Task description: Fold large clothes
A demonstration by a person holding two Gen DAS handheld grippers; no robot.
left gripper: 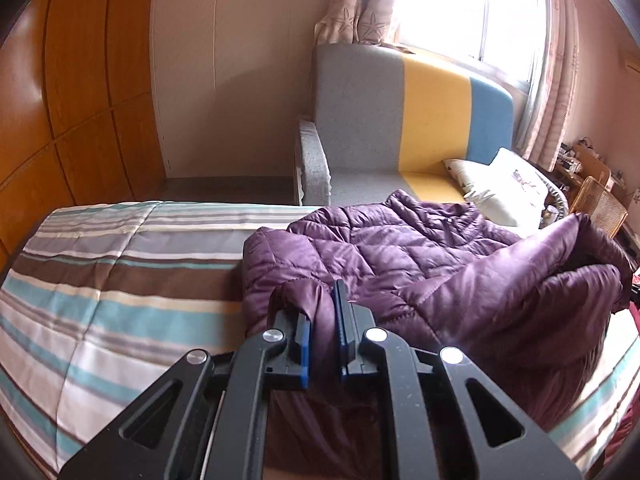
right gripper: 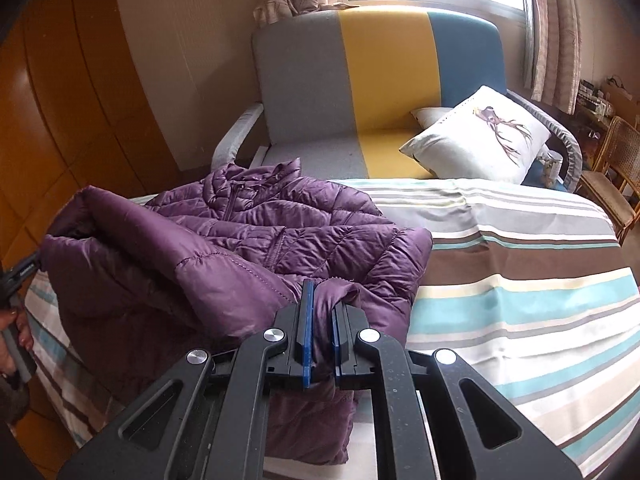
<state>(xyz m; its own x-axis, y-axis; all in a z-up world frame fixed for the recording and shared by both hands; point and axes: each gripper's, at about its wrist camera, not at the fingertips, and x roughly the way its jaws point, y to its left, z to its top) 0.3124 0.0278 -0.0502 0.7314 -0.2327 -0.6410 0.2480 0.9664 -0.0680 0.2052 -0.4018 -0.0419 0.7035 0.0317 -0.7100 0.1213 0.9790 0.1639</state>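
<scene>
quilted purple puffer jacket [left gripper: 400, 256], glossy, rumpled; both tongs pinching hem.

Jacket [left gripper: 400, 256] lies on bed [left gripper: 120, 280], near edge lifted between my two sets of fingers [left gripper: 343, 320]; sofa [left gripper: 360, 120] behind bed, pillow [right gripper: 480, 136] on sofa.

No legible text, label, brand or number appears in either view; faint white lettering on a black part at the right-wrist view's far left edge is too small to read.
</scene>
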